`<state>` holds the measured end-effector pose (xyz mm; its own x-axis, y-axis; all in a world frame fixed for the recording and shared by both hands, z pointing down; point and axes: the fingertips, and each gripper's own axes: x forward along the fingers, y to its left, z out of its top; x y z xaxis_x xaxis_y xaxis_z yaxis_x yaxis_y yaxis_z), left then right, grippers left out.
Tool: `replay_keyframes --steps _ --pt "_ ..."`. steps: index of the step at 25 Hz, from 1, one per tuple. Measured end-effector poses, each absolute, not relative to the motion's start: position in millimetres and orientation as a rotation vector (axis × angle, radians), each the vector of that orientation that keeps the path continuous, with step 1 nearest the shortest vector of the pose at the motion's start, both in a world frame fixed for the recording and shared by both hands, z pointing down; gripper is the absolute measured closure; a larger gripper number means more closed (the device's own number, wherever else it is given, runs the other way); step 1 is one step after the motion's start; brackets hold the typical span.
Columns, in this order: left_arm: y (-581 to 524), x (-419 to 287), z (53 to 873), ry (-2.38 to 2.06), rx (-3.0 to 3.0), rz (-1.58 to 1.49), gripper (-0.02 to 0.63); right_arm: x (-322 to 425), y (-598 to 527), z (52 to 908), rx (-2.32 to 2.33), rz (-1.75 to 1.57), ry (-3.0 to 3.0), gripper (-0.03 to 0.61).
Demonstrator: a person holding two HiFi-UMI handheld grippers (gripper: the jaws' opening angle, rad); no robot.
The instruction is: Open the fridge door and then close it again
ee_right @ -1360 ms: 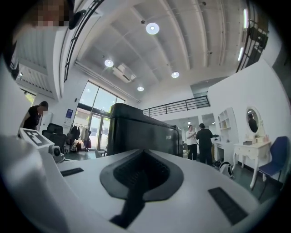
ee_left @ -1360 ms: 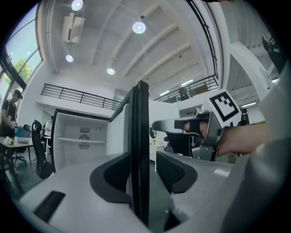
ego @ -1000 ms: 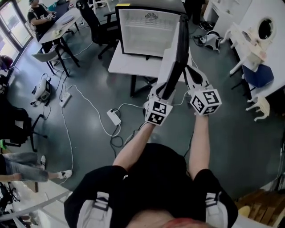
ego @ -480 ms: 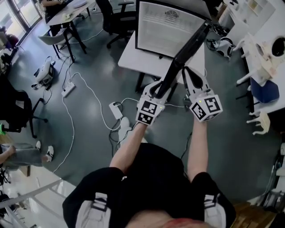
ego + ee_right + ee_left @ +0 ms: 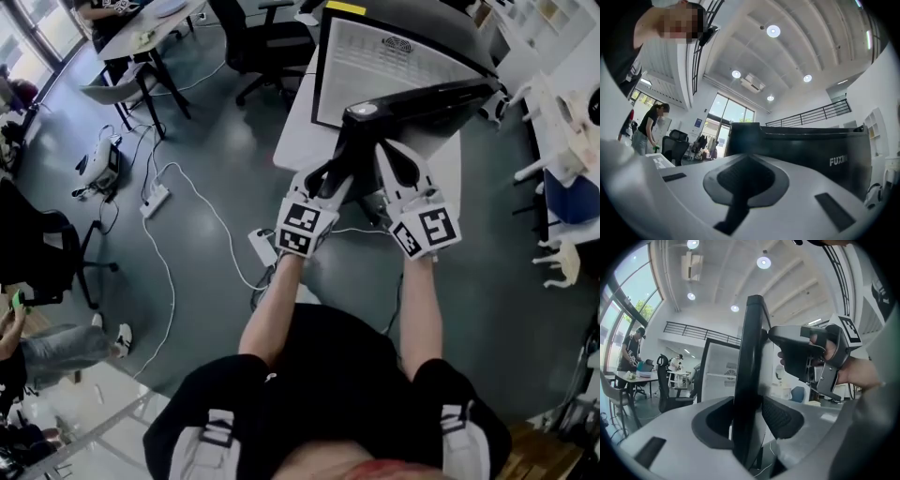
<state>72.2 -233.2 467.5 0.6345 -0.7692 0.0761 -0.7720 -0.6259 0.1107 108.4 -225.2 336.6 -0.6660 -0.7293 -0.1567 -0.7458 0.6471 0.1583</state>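
A small fridge (image 5: 394, 58) with a white inside stands on a white table (image 5: 298, 141). Its black door (image 5: 427, 96) hangs partly open, hinged at the right, its free edge toward me. My left gripper (image 5: 337, 173) is shut on that free edge; in the left gripper view the door (image 5: 750, 348) runs upright between the pads (image 5: 780, 417) of the left gripper (image 5: 746, 423). My right gripper (image 5: 390, 155) is shut and empty, its tips at the door's outer face. The right gripper view has the shut right gripper (image 5: 744, 180) in front of the black door (image 5: 811, 150).
Office chairs (image 5: 272, 42) and a desk (image 5: 141, 33) stand at the back left. A power strip (image 5: 155, 199) and cables lie on the floor at left. White furniture (image 5: 562, 112) lines the right side. A person's legs (image 5: 56, 342) show at far left.
The door has swung from pointing straight at me to lying nearly crosswise, toward the fridge front. Both grippers moved along with it, the left still on the door's edge.
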Motion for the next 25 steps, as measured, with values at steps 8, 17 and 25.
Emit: replay_keyframes --steps 8,17,25 --pt "-340.3 31.9 471.2 -1.170 2.768 0.088 0.433 62.4 -323.7 338.8 -1.480 0.454 2.754 0.585" --pt "-427.4 13.8 469.6 -1.057 2.811 0.101 0.422 40.6 -404.9 339.4 -1.608 0.446 2.722 0.584" --pt "-479.5 14.5 471.0 -1.027 2.828 0.104 0.420 42.4 -454.8 339.4 -1.732 0.357 2.661 0.584"
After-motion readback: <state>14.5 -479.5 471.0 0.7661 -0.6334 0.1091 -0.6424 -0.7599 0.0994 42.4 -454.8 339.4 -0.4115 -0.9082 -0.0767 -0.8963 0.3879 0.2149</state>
